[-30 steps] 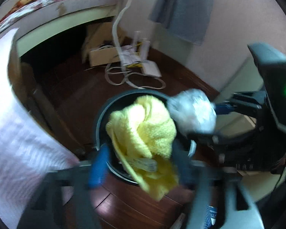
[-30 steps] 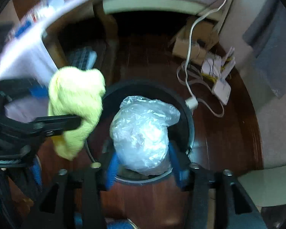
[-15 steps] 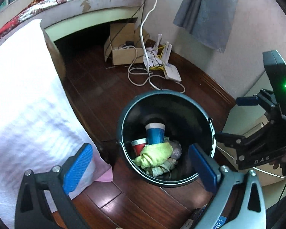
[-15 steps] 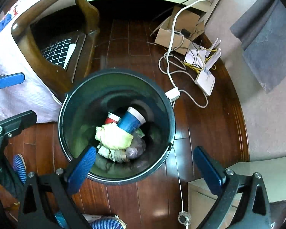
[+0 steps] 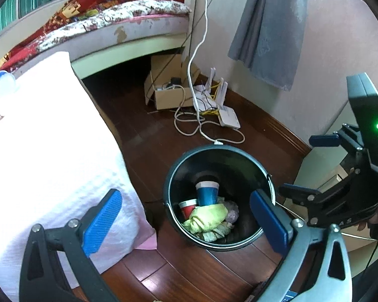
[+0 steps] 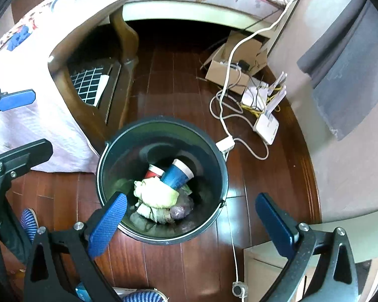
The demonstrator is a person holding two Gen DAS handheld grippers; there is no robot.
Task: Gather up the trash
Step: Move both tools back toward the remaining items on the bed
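A dark round bin (image 5: pixel 219 147) (image 6: pixel 161 119) stands on the wooden floor. Inside lie a blue paper cup (image 5: pixel 207 192) (image 6: pixel 176 175), a red cup (image 5: pixel 187 207) (image 6: pixel 152 172), a yellow cloth (image 5: pixel 209 216) (image 6: pixel 156 192) and a crumpled clear plastic bag (image 5: pixel 231 214) (image 6: pixel 181 207). My left gripper (image 5: pixel 185 209) (image 6: pixel 20 125) hangs above the bin's left side, open and empty. Over the bin's right side my right gripper (image 6: pixel 191 210) (image 5: pixel 312 166) is also open wide, with nothing between its blue pads.
A table under a white cloth (image 5: pixel 50 151) stands left of the bin, its wooden leg (image 6: pixel 123 37) close by. Behind are a bed (image 5: pixel 126 22), a cardboard box (image 5: pixel 168 95), a router with cables (image 5: pixel 228 118) and a white cabinet (image 6: pixel 264 264). A striped slipper (image 6: pixel 29 222) is near.
A second ago the left gripper held the yellow cloth and the right the plastic bag over the bin. Both opened, the items fell in, and both grippers rose.
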